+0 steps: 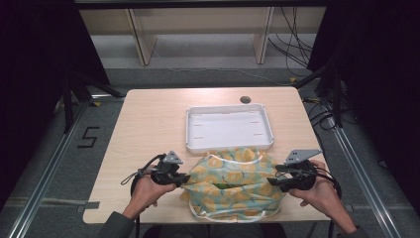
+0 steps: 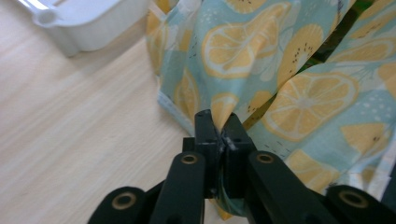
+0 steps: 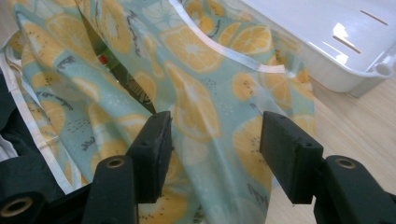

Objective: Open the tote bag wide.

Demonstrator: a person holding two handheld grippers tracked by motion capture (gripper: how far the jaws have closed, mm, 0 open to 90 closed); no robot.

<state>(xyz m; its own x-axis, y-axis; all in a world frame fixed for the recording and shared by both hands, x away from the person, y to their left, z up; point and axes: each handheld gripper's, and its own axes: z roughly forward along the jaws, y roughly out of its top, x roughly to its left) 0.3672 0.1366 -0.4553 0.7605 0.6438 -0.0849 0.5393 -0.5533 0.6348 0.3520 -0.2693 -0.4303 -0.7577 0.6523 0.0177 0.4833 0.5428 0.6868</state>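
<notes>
A pale blue cloth bag with a lemon print (image 1: 231,184) lies bunched at the table's near edge, in front of a white tray (image 1: 229,126). My left gripper (image 1: 184,177) is at the bag's left side, shut on a fold of the cloth (image 2: 224,114). My right gripper (image 1: 273,182) is at the bag's right side, open, its two fingers (image 3: 152,151) straddling the lemon-print cloth (image 3: 201,100) without pinching it. Something green and dark shows through an opening in the bag (image 3: 116,70).
The white tray (image 3: 336,46) is empty and sits just beyond the bag, mid-table. A dark round grommet (image 1: 245,99) lies behind the tray. Bare wooden tabletop (image 1: 148,129) spreads to the left. Cables trail from both grippers.
</notes>
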